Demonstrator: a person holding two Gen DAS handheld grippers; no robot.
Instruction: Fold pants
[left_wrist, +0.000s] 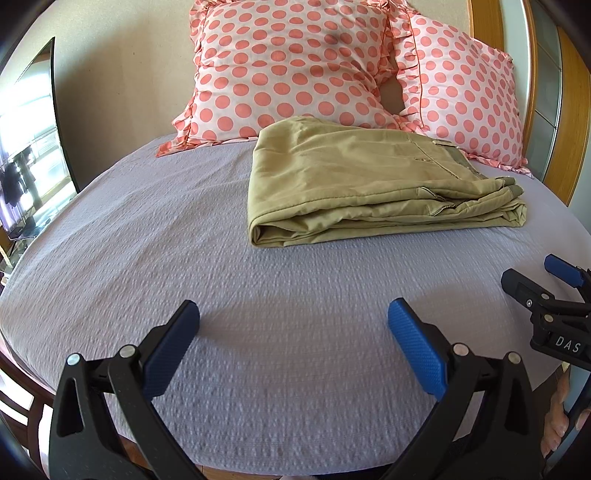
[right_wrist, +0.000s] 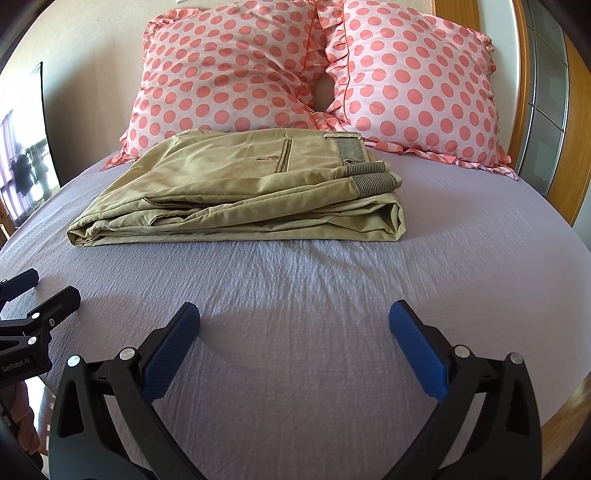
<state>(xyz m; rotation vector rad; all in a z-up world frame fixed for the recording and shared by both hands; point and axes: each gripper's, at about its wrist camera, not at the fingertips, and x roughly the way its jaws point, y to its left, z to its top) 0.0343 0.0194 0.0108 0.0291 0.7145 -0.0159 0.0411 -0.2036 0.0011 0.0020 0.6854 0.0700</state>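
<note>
On the lilac bed, khaki pants lie folded before two polka-dot pillows, while the left claw and right claw hover side by side, both spread wide, gripping nothing.

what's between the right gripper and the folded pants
Nothing but bare lilac bedsheet. The right wrist view shows the open right gripper held short of the pants, with no object between.

Matt khaki cloth pants with ribbed cuffs; crinkled lilac bedsheet; polka-dot cotton pillows; glossy wooden headboard.
</note>
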